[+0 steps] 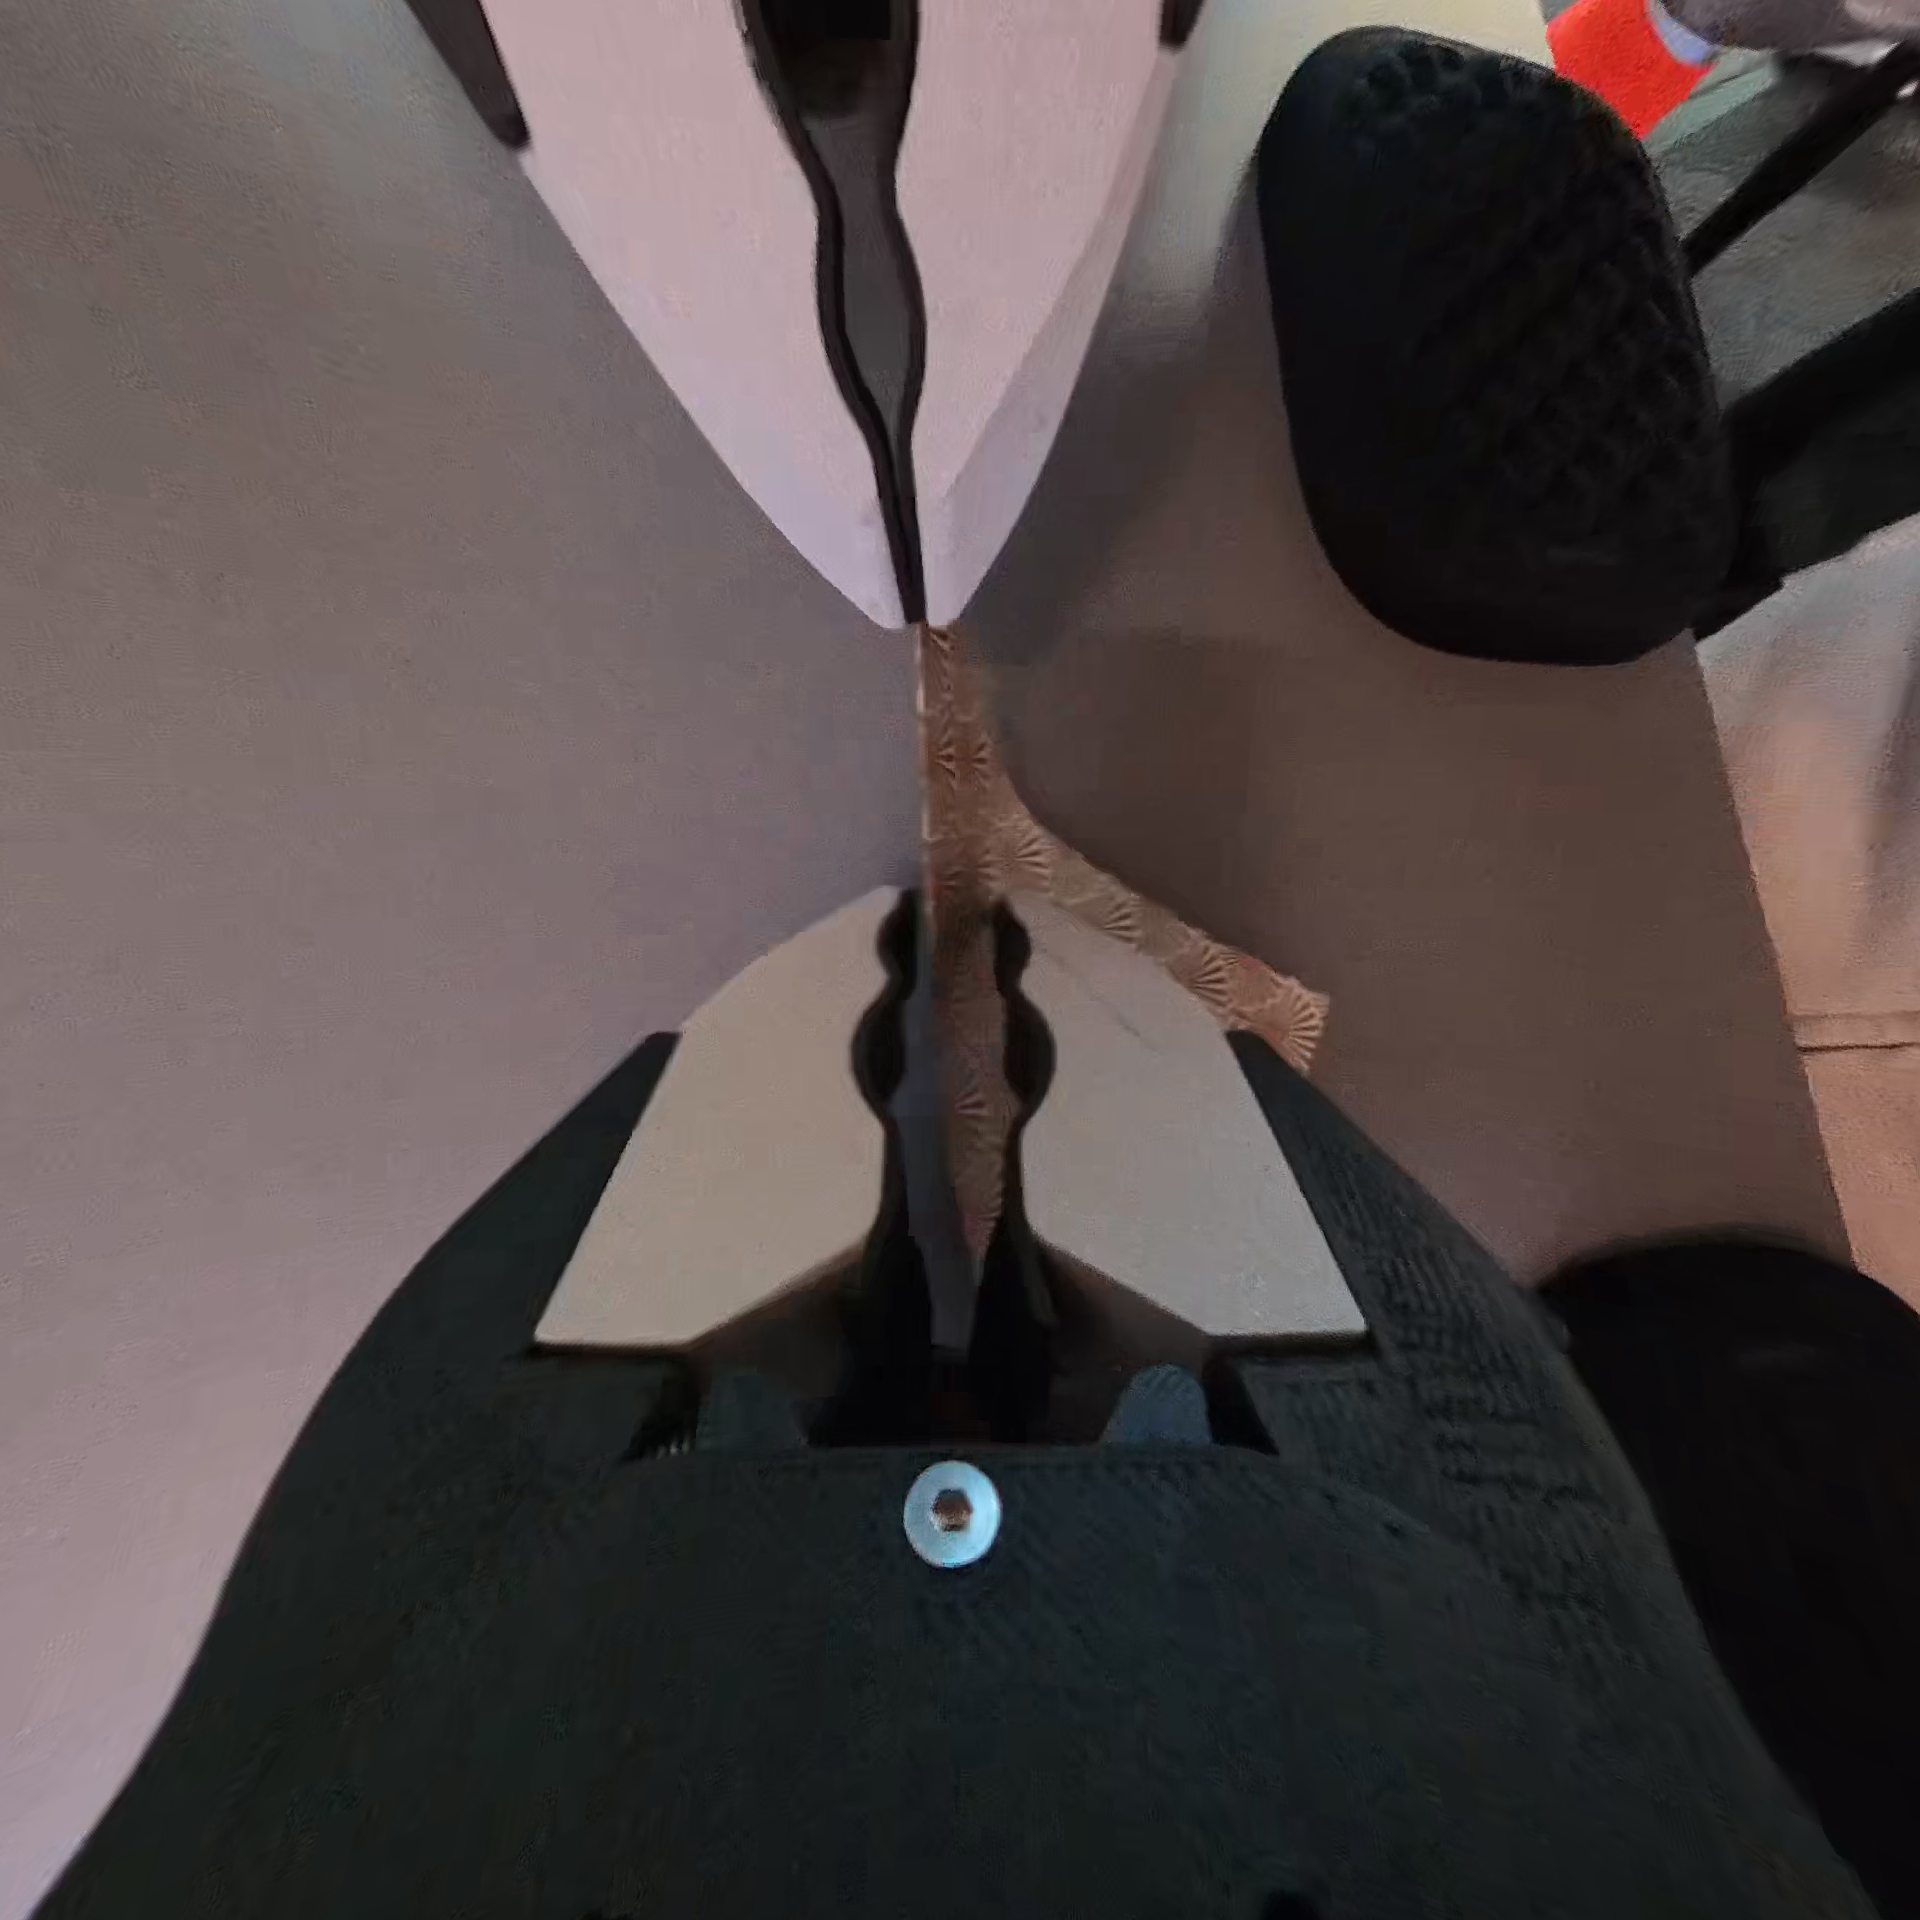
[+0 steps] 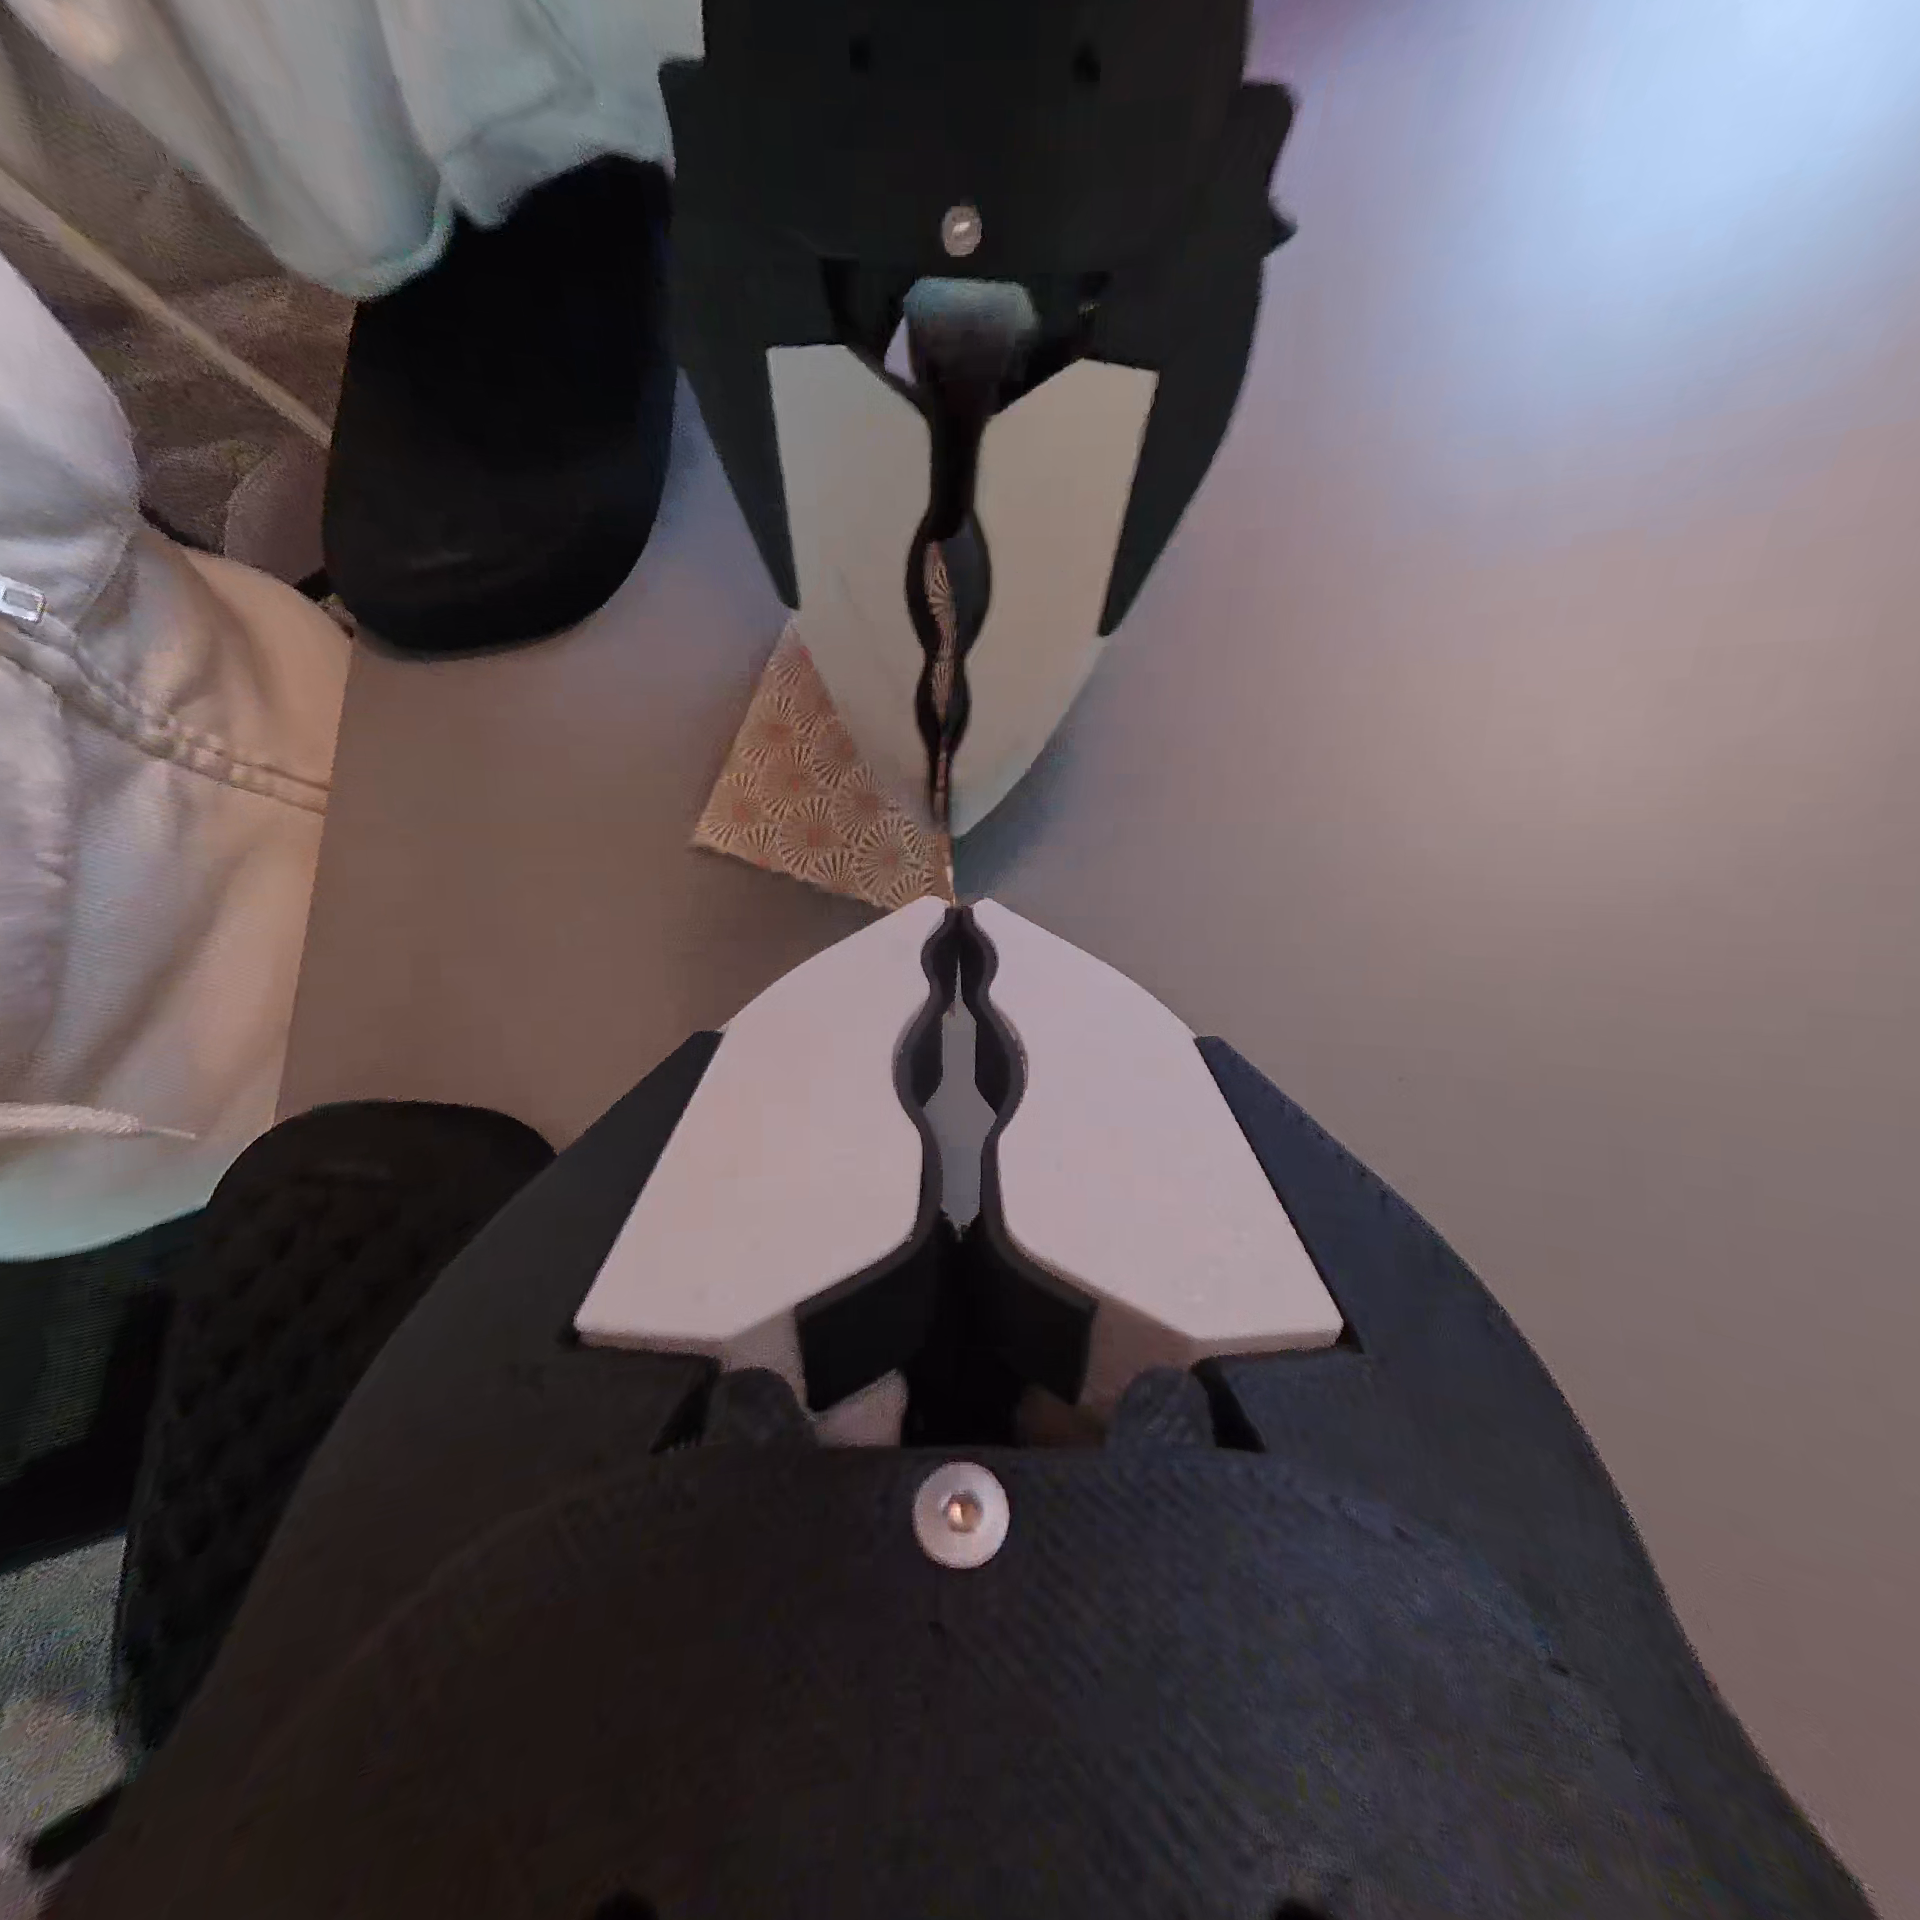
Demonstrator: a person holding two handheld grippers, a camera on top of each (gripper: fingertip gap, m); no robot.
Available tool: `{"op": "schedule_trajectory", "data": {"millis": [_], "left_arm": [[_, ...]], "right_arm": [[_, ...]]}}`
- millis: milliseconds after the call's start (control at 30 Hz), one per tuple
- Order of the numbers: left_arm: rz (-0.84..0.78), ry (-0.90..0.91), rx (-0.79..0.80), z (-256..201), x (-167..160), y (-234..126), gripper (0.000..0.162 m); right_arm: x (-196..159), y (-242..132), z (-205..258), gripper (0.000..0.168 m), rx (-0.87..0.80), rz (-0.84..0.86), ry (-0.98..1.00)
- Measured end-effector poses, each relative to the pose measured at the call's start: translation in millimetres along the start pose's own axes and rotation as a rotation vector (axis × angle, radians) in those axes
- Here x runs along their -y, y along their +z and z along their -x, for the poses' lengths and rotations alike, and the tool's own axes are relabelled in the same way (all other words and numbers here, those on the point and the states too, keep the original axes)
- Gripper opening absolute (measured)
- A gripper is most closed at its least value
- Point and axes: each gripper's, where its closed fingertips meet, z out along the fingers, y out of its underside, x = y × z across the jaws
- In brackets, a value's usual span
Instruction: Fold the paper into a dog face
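Paper [image 1: 961, 810] pinched edge-on in left gripper [image 1: 940, 904]; right gripper [image 2: 958, 914] tips touching it

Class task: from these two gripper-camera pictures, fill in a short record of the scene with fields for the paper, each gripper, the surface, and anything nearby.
paper: patterned sheet, pale with fan-like motifs, held edge-on between the two grippers
left gripper: shut on the paper, which runs down between its fingers
right gripper: shut, tip at the paper's corner; whether it pinches the paper is unclear
arrangement: grippers face each other tip to tip
surface: plain pale tabletop
nearby: black chair armrest; person's pale sleeve
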Motion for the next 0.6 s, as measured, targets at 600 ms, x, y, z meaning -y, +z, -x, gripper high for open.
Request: {"op": "schedule_trajectory", "data": {"millis": [600], "left_arm": [[-0.183, -0.051, 0.173, 24, -6, -26, 0.018]], "right_arm": [[-2, 25, -2, 0.0, -0.238, -0.307, -0.133]]}}
